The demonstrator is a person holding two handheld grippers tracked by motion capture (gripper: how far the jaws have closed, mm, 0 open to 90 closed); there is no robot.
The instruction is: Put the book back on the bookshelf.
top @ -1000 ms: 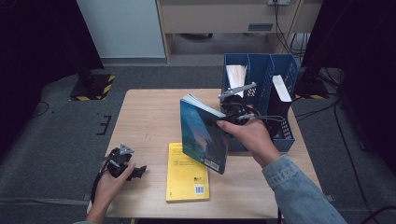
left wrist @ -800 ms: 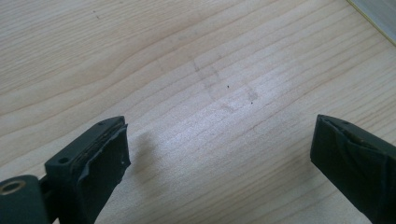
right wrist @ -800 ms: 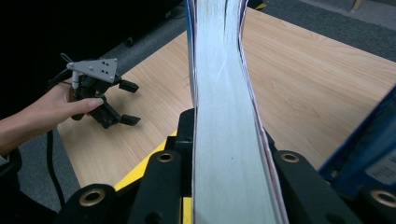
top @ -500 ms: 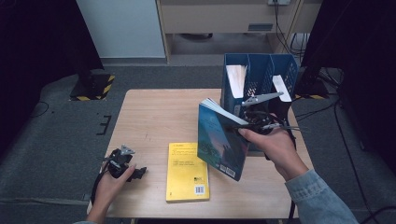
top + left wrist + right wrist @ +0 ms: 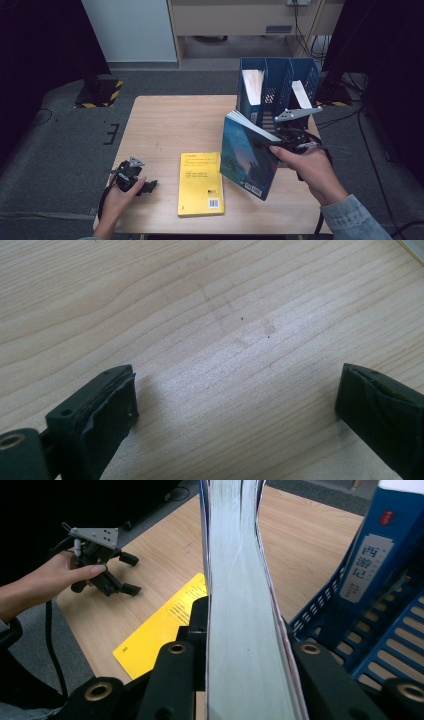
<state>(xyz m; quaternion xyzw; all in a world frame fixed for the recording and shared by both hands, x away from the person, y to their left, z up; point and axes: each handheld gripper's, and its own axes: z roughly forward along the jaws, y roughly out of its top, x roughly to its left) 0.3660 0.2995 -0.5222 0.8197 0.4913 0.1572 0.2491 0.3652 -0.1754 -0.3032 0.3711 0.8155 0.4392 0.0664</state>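
The blue book (image 5: 247,157) hangs upright above the table's right side, just before the blue file rack (image 5: 280,75), clamped in the right gripper (image 5: 280,145). This looks like the carry toward an empty slot; next it needs aligning and lowering. The left gripper (image 5: 145,186) rests open on the table (image 5: 165,120), beside the yellow book (image 5: 201,182).

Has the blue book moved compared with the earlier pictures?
Yes. Clamped in the right tongs, the blue book has moved right across the table, away from the yellow book and closer to the blue file rack.
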